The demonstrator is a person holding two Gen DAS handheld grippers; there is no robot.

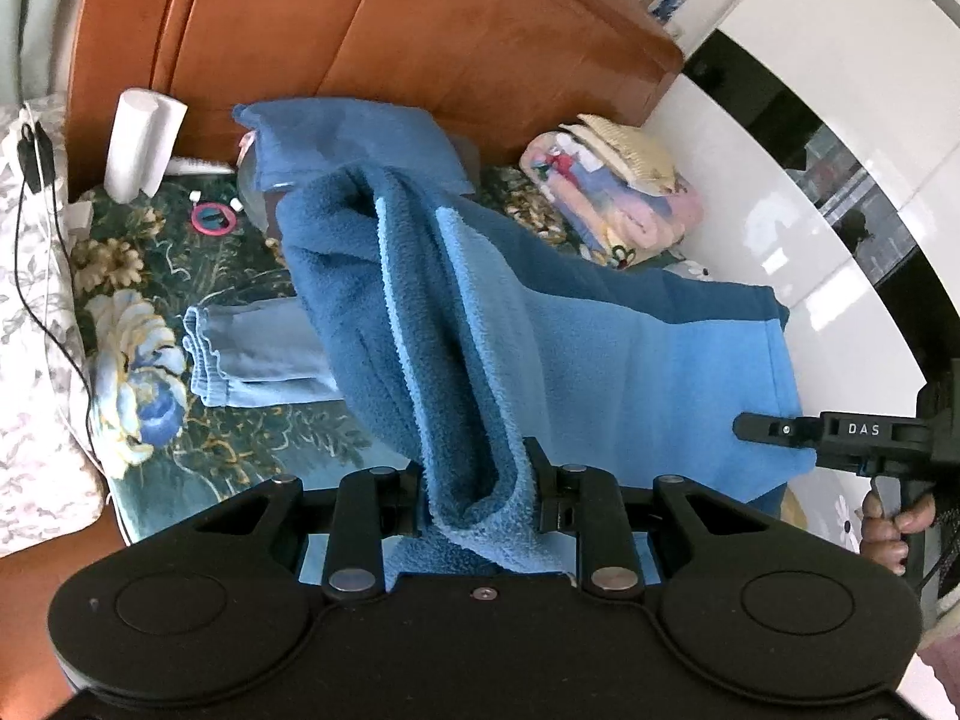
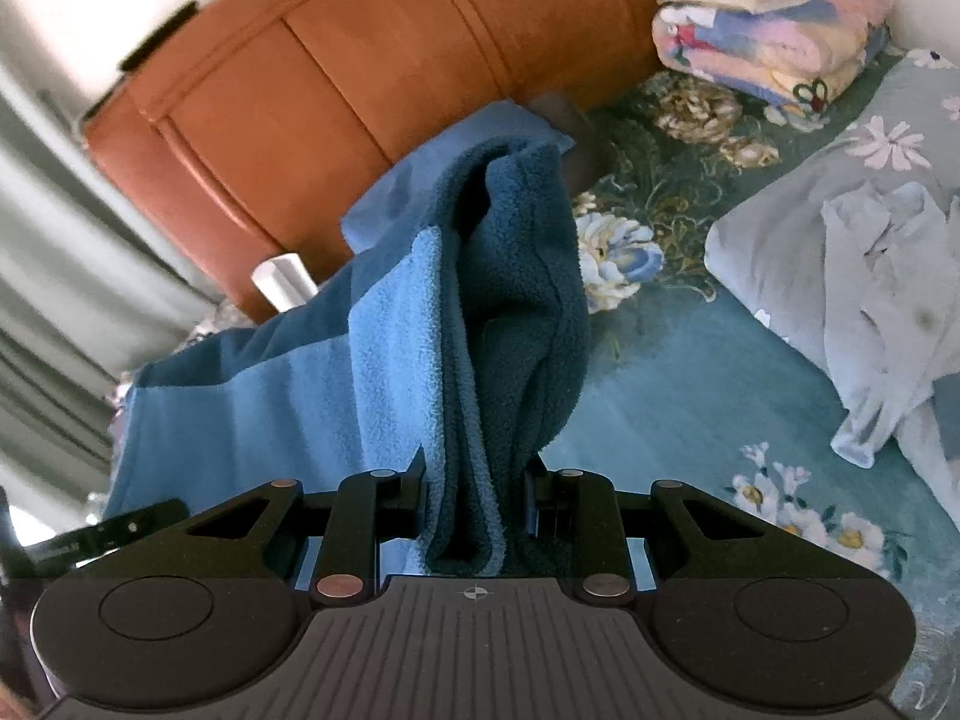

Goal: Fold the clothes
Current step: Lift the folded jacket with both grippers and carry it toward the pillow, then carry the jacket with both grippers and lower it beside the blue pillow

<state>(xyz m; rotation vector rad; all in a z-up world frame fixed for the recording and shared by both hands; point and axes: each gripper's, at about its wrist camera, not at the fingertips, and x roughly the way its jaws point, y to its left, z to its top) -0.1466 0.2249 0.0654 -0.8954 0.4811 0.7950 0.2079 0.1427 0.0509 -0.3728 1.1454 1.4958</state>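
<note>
A blue fleece garment point(image 1: 540, 324) in two shades of blue hangs stretched between both grippers above the floral bedspread. My left gripper point(image 1: 477, 480) is shut on a bunched fold of its edge. The right gripper point(image 2: 474, 480) is likewise shut on a thick bunch of the same blue fleece garment point(image 2: 468, 330). In the left wrist view the right gripper's body point(image 1: 840, 432) shows at the right edge, with a hand point(image 1: 888, 522) on its handle. A pale blue garment point(image 1: 252, 354) lies flat on the bed below.
An orange headboard point(image 1: 372, 30) backs the bed. A stack of folded blankets point(image 1: 624, 192) sits by it, and a white roll point(image 1: 141, 144) and pink ring point(image 1: 213, 219) lie near a pillow point(image 1: 36, 312). A crumpled white garment point(image 2: 882, 300) lies on a grey floral pillow point(image 2: 888, 144).
</note>
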